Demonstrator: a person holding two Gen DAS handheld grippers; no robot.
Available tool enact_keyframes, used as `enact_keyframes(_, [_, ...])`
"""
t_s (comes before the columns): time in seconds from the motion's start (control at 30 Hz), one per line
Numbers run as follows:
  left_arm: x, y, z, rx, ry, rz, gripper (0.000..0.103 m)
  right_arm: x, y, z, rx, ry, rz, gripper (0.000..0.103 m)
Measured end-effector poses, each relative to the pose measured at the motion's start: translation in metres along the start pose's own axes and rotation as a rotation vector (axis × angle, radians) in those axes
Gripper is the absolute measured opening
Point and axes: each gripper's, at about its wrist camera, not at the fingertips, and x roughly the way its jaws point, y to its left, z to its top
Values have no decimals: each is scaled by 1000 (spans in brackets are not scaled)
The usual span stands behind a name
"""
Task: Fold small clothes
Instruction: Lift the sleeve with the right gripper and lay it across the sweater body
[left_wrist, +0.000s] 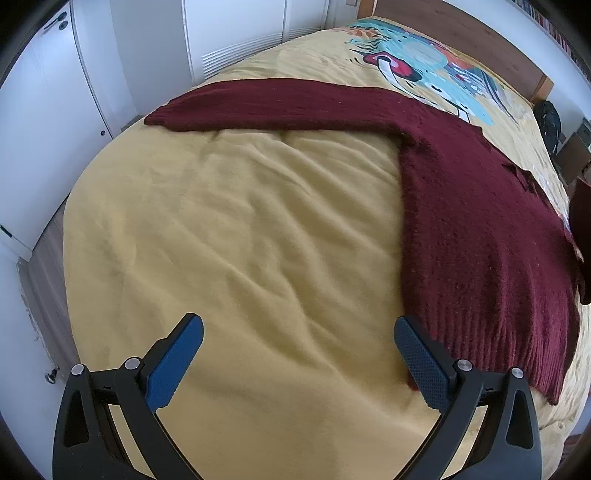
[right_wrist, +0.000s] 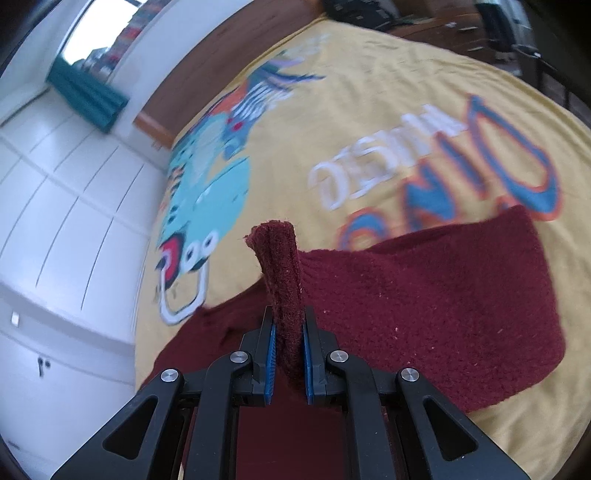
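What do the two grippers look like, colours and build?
Both are alike. The left gripper has a black plastic frame of linked arms with triangular cut-outs, silver round pins at the joints, and two fingers faced with blue pads that carry a fine dotted texture. The right gripper shows the same black linkage, silver pins and blue pads. No cables, markings or sleeves show.

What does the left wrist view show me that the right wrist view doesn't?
Only the left wrist view shows the open left hand-held gripper over bare yellow bedspread, plus the sweater's long outstretched sleeve. Only the right wrist view shows the right hand-held gripper shut on a pinched fold of fabric, and the bedspread's lettering. Both show the maroon sweater on the bedspread.
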Motion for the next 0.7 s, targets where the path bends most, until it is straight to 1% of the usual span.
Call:
enact_keyframes(0.33, [0,42,4,-71,-14,-9,102,75,109,-59,-135,109,34,13])
enact_keyframes(0.53, [0,68,-1,-119,-12,8,102,105,152,-88,-179,145,72,13])
enact_keyframes(0.7, [3,79,-3,-144,-4,16,102,122,173,-108,-218,169,91,14])
